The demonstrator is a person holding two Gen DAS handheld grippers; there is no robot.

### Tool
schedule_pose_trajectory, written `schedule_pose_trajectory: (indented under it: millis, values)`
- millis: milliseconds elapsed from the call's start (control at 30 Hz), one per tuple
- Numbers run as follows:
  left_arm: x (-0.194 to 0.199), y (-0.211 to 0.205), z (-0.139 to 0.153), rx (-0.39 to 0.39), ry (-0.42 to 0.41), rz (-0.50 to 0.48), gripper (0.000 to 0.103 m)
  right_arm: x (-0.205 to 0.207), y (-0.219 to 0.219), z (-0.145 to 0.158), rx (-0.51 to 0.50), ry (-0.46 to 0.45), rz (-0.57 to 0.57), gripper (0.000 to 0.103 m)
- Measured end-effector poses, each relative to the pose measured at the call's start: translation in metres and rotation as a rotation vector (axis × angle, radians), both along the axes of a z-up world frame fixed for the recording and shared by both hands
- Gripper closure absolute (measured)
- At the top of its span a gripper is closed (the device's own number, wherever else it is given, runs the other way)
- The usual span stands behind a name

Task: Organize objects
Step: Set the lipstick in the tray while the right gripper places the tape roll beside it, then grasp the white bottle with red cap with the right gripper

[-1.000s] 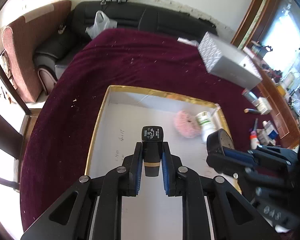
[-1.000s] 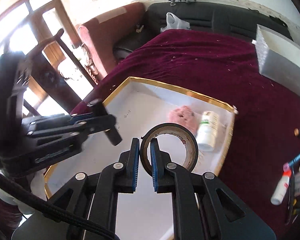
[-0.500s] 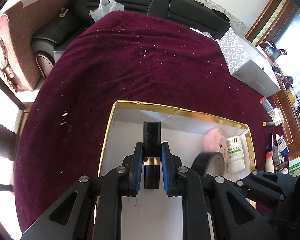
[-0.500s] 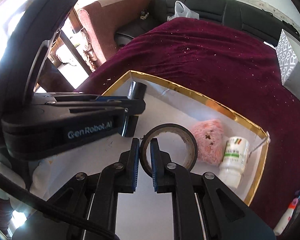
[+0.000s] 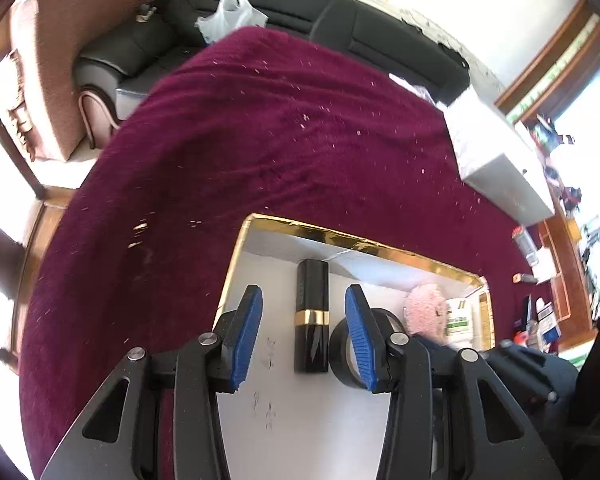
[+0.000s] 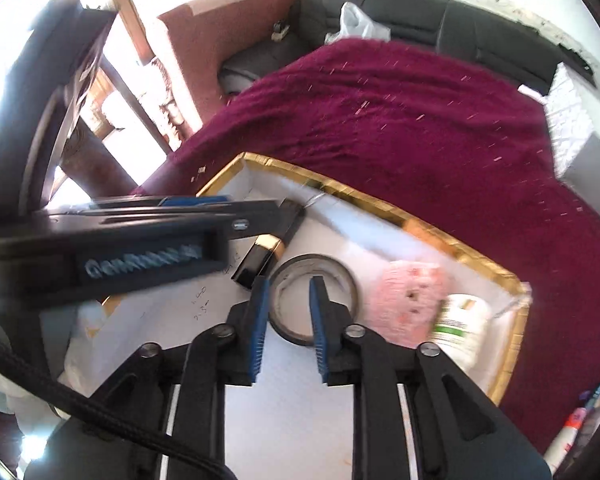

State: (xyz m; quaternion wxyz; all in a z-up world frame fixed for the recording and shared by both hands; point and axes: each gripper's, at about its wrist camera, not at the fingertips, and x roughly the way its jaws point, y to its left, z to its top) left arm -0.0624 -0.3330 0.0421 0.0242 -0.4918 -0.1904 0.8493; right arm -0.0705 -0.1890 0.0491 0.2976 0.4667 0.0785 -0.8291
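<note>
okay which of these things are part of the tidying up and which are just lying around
In the job: lipstick tube, tape roll, pink puff, white bottle, all in the gold-rimmed box.

Lying about: silver box, plastic bag, black sofa.

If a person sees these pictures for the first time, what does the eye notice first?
First, the gold-rimmed white box on the maroon cloth. Inside it lie a black lipstick between the open left tool and a tape roll straddled by the right tool.
</note>
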Motion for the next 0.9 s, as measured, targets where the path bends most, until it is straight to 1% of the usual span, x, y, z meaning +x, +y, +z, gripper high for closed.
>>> schedule_pose_trajectory:
  millis: [33,67,100,133,167,200,233,300,333,367,400,467,500,533,567,600,700,767,800,900]
  values:
    - [0.008,-0.002,0.007,-0.003,0.019,0.015,0.065,0.003,0.007,0.007,-0.011,0.013,-0.011,0.074]
    - [0.015,-0.001,0.014,-0.004,0.041,0.017,0.065,0.006,0.015,0.015,-0.025,0.026,-0.025,0.071]
    - [0.025,0.0,0.021,-0.007,0.067,0.017,0.062,0.011,0.026,0.024,-0.042,0.043,-0.042,0.064]
    - [0.034,0.003,0.027,-0.011,0.093,0.018,0.056,0.016,0.037,0.031,-0.059,0.061,-0.059,0.055]
    - [0.044,0.006,0.032,-0.013,0.121,0.019,0.053,0.022,0.051,0.04,-0.078,0.081,-0.082,0.051]
    - [0.055,0.012,0.037,-0.012,0.157,0.017,0.049,0.029,0.067,0.048,-0.099,0.1,-0.111,0.044]
    - [0.069,0.021,0.041,-0.009,0.203,0.009,0.046,0.035,0.082,0.053,-0.12,0.113,-0.138,0.04]
    - [0.081,0.036,0.04,-0.025,0.246,-0.008,0.043,0.044,0.11,0.058,-0.152,0.119,-0.185,0.039]
    - [0.087,0.047,0.036,-0.04,0.258,-0.022,0.043,0.05,0.124,0.06,-0.164,0.115,-0.213,0.039]
    - [0.09,0.055,0.031,-0.049,0.258,-0.034,0.043,0.056,0.142,0.059,-0.177,0.106,-0.246,0.039]
    - [0.091,0.064,0.022,-0.045,0.241,-0.048,0.043,0.059,0.156,0.058,-0.188,0.093,-0.275,0.039]
    - [0.089,0.072,0.004,-0.006,0.179,-0.058,0.043,0.069,0.186,0.053,-0.217,0.059,-0.335,0.039]
    - [0.087,0.073,-0.003,0.034,0.138,-0.055,0.043,0.072,0.2,0.05,-0.23,0.047,-0.361,0.039]
    - [0.09,0.071,-0.009,0.099,0.123,-0.036,0.043,0.078,0.214,0.047,-0.239,0.04,-0.391,0.039]
    - [0.094,0.07,-0.011,0.115,0.123,-0.016,0.043,0.081,0.225,0.045,-0.245,0.038,-0.412,0.039]
    - [0.097,0.072,-0.012,0.1,0.116,-0.006,0.043,0.086,0.238,0.043,-0.252,0.038,-0.433,0.039]
    - [0.106,0.073,-0.009,0.086,0.127,-0.008,0.043,0.094,0.269,0.04,-0.261,0.04,-0.476,0.039]
    - [0.111,0.07,0.0,0.086,0.158,-0.006,0.043,0.097,0.289,0.038,-0.256,0.043,-0.506,0.039]
    - [0.114,0.068,0.006,0.092,0.174,0.002,0.043,0.098,0.299,0.037,-0.253,0.043,-0.524,0.039]
    - [0.125,0.063,0.029,0.142,0.219,0.034,0.043,0.09,0.315,0.034,-0.257,0.019,-0.549,0.039]
